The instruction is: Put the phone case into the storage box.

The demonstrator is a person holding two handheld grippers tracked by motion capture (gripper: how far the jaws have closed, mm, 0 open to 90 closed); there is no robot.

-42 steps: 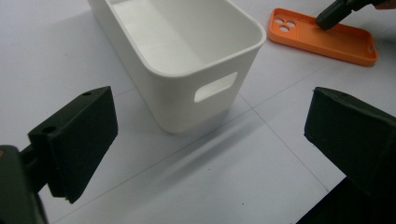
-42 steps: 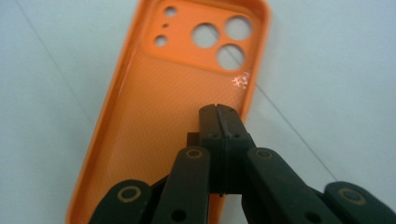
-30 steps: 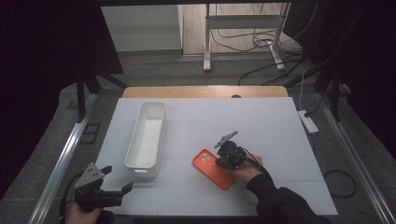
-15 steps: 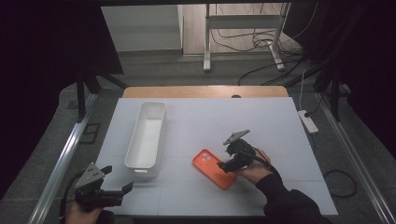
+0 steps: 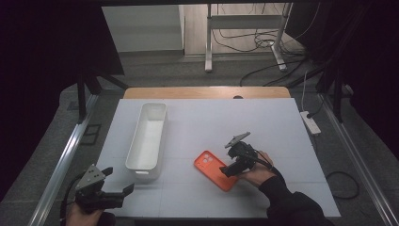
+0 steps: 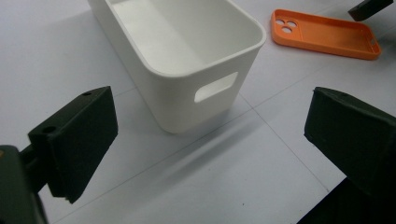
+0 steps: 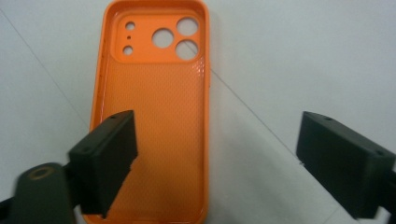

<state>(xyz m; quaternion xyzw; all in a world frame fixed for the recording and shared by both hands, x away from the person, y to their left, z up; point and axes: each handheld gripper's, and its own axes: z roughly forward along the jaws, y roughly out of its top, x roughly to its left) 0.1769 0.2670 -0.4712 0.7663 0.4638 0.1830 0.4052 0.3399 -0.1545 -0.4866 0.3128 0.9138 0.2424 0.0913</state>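
The orange case lies flat on the white table, hollow side up, a little to the right of the white bin and apart from it. The right gripper hangs just over the near right end of the case, with its jaws spread wide and nothing between them. In the right gripper view the case runs straight away from the gripper: its long axis points forward, the camera holes at the far end, and the near end sits under the left jaw. The right jaw is over bare table, well to the side. So the case is not centred in the opening; I think the gripper must shift toward the case before it can close across the narrow width.

The left gripper is at the near left corner of the table, also wide open and empty, facing the short end of the bin. The right hand is clearly nearer to the case.
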